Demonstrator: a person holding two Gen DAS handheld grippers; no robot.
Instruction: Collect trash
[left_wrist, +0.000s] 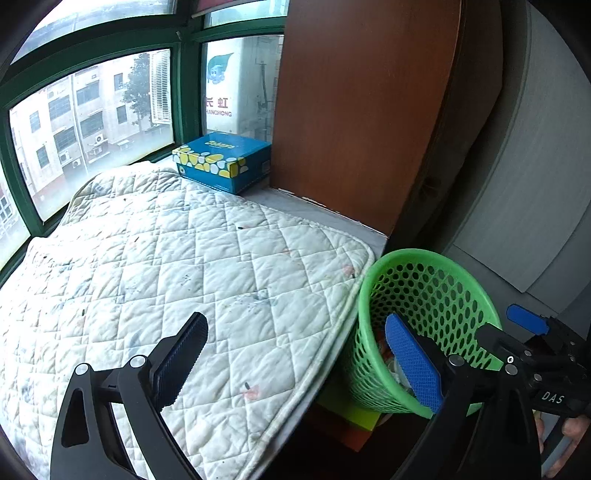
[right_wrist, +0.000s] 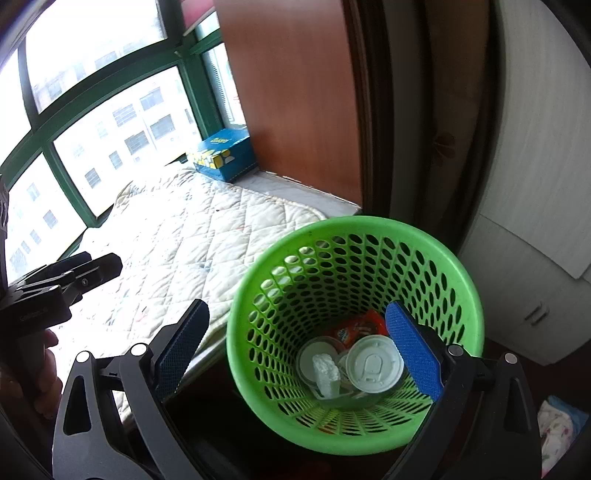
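Observation:
A green perforated waste basket (right_wrist: 354, 223) stands on the floor beside the padded sill, shown from above in the right wrist view. At its bottom lie a white cup lid (right_wrist: 373, 363), a crumpled white tissue (right_wrist: 327, 369) and a red wrapper (right_wrist: 354, 326). My right gripper (right_wrist: 295, 321) is open above the basket's near rim with nothing between its fingers. In the left wrist view the basket (left_wrist: 410, 253) is at the lower right. My left gripper (left_wrist: 295, 321) is open and empty over the edge of the quilted pad. The right gripper (left_wrist: 513, 328) shows past the basket's right rim.
A white quilted pad (left_wrist: 184, 258) covers the window sill. A blue and yellow tissue box (left_wrist: 225, 162) sits at its far end by the green-framed window (left_wrist: 92, 129). A brown wooden panel (left_wrist: 362, 110) rises behind the basket. A white cabinet (right_wrist: 535, 295) stands at the right.

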